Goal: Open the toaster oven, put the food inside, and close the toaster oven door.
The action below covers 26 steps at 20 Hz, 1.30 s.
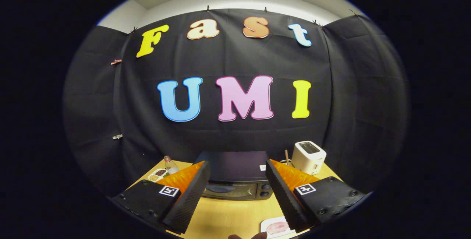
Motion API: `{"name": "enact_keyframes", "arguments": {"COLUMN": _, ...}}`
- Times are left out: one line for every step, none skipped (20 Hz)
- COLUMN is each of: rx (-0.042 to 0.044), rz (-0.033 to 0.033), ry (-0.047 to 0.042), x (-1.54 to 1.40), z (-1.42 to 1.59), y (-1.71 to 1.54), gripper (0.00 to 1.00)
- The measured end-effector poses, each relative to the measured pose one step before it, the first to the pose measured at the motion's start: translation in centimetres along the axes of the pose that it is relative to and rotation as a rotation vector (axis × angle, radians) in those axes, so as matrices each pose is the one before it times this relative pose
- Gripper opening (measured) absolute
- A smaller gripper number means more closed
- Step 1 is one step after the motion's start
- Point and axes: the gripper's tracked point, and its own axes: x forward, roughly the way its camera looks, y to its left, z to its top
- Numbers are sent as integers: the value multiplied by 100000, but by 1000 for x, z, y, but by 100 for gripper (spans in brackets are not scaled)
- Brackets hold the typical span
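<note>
Black box-shaped toaster oven (235,180), door closed, long axis crosswise, lies straight ahead beyond hand-held gripper (237,183), whose fingers stand spread apart, grasping nothing.

The one camera rode on the gripper (237,191) and looked forward along its two fingers, which stood apart, closed on nothing. It sat above the wooden table (224,217) and faced the toaster oven (235,176) head-on from close by, seeing down onto its dark top and front panel between the fingers. Beyond the oven rose the booth's black cloth wall. A white toaster (308,157) stood right of the oven, a small bottle (170,164) left of it
</note>
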Motion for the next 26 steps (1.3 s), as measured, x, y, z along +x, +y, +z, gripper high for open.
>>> {"name": "enact_keyframes", "arguments": {"rx": 585, "rz": 642, "ry": 2194, "x": 1435, "z": -1677, "y": 822, "gripper": 98}}
{"name": "enact_keyframes", "arguments": {"rx": 197, "rz": 597, "ry": 1638, "x": 1361, "z": -1434, "y": 631, "gripper": 98}}
{"name": "enact_keyframes", "arguments": {"rx": -321, "rz": 257, "ry": 1874, "x": 1280, "z": -1359, "y": 476, "gripper": 98}}
{"name": "enact_keyframes", "arguments": {"rx": -611, "rz": -183, "ry": 1428, "x": 1360, "z": -1291, "y": 279, "gripper": 98}}
{"name": "enact_keyframes", "arguments": {"rx": -550, "rz": 123, "ry": 1756, "x": 1418, "z": -1424, "y": 261, "gripper": 98}}
{"name": "enact_keyframes", "arguments": {"rx": -747, "rz": -24, "ry": 1987, "x": 1525, "z": -1331, "y": 318, "gripper": 98}}
{"name": "enact_keyframes", "arguments": {"rx": -1454, "rz": -92, "ry": 1740, "x": 1323, "z": -1177, "y": 257, "gripper": 98}}
{"name": "enact_keyframes", "arguments": {"rx": -907, "rz": 497, "ry": 2189, "x": 1313, "z": -1076, "y": 403, "gripper": 99}}
{"name": "enact_keyframes", "arguments": {"rx": -190, "rz": 478, "ry": 1726, "x": 1138, "z": -964, "y": 449, "gripper": 99}}
{"name": "enact_keyframes", "arguments": {"rx": 381, "rz": 188, "ry": 2052, "x": 1067, "z": -844, "y": 235, "gripper": 99}}
{"name": "enact_keyframes", "arguments": {"rx": 233, "rz": -581, "ry": 1358, "x": 987, "z": -625, "y": 88, "gripper": 99}}
{"name": "enact_keyframes", "arguments": {"rx": -200, "rz": -1463, "ry": 1640, "x": 901, "z": -602, "y": -171, "gripper": 99}}
{"name": "enact_keyframes", "arguments": {"rx": 397, "rz": -1501, "ry": 1617, "x": 736, "z": -730, "y": -272, "gripper": 99}}
{"name": "enact_keyframes", "arguments": {"rx": 264, "rz": -1242, "ry": 1119, "x": 794, "z": -499, "y": -221, "gripper": 98}}
{"name": "enact_keyframes", "arguments": {"rx": -408, "rz": -806, "ry": 1266, "x": 602, "z": -502, "y": -203, "gripper": 98}}
{"name": "enact_keyframes", "arguments": {"rx": -1129, "rz": -700, "ry": 938, "x": 599, "z": -486, "y": -69, "gripper": 98}}
{"name": "enact_keyframes", "arguments": {"rx": -1314, "rz": 314, "ry": 881, "x": 185, "z": -359, "y": 120, "gripper": 98}}
{"name": "enact_keyframes", "arguments": {"rx": 292, "rz": -248, "ry": -2776, "x": 216, "z": 416, "y": 41, "gripper": 98}}
{"name": "enact_keyframes", "arguments": {"rx": 98, "rz": -815, "ry": 178, "x": 130, "z": -148, "y": -148, "gripper": 99}}
{"name": "enact_keyframes", "arguments": {"rx": 1343, "rz": -1012, "ry": 1110, "x": 190, "z": -59, "y": -40, "gripper": 98}}
{"name": "enact_keyframes", "arguments": {"rx": 1089, "rz": -653, "ry": -690, "x": 63, "z": -72, "y": -63, "gripper": 99}}
{"name": "enact_keyframes", "arguments": {"rx": 452, "rz": -199, "ry": 766, "x": 5, "z": -372, "y": -93, "gripper": 99}}
{"name": "enact_keyframes", "arguments": {"rx": 399, "rz": -229, "ry": -454, "x": -325, "z": 45, "y": 69, "gripper": 99}}
{"name": "enact_keyframes", "arguments": {"rx": -311, "rz": -209, "ry": 528, "x": -452, "z": -302, "y": 11, "gripper": 99}}
{"name": "enact_keyframes", "arguments": {"rx": -154, "rz": -109, "ry": -186, "x": -739, "z": -386, "y": 65, "gripper": 99}}
{"name": "enact_keyframes", "arguments": {"rx": 485, "rz": -21, "ry": 583, "x": -759, "z": -644, "y": -47, "gripper": 99}}
